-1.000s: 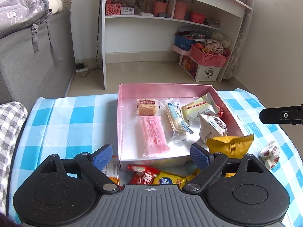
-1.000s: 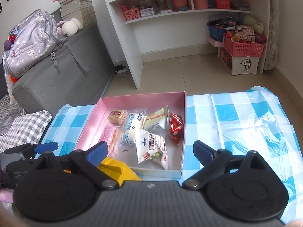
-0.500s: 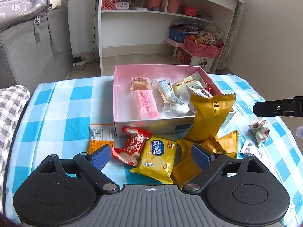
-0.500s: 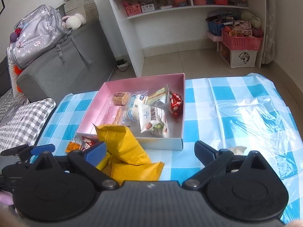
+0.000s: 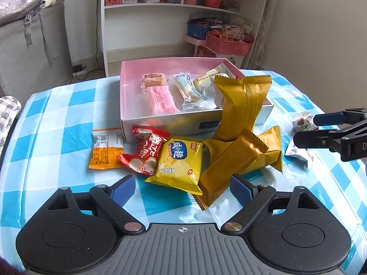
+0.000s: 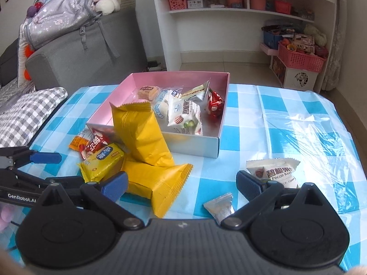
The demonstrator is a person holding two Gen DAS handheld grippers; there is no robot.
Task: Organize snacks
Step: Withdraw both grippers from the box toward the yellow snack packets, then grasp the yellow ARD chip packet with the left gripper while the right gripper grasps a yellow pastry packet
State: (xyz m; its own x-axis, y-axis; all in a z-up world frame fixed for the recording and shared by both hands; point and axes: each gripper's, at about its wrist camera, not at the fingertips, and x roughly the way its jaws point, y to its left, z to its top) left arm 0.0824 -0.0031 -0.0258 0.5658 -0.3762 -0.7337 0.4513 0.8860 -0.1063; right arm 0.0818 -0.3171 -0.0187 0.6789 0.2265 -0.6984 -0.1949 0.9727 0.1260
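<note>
A pink box [image 5: 128,96] on the checked cloth holds several wrapped snacks. Against its front wall leans a gold packet [image 5: 243,105], and more gold packets [image 5: 234,162] lie below it. Beside those lie a yellow chip packet [image 5: 179,162], a red packet [image 5: 146,151] and an orange packet [image 5: 105,151]. My left gripper [image 5: 181,189] hovers low over the near ends of the chip and gold packets; its jaws are closing without pressing on anything. My right gripper [image 6: 181,183] is open over a gold packet's end [image 6: 160,183], near a white pecan packet [image 6: 275,171] and a small silver packet [image 6: 220,206].
A grey sofa [image 6: 75,64] with a backpack stands at the left, with a checked cushion [image 6: 27,114] by the table's left edge. White shelves [image 5: 183,11] and a pink basket [image 5: 227,45] stand on the floor behind. Clear plastic film [image 6: 309,133] covers the cloth at the right.
Both grippers have drawn back from the box and sunk toward the table. The loose packets in front of the box have come into full view.
</note>
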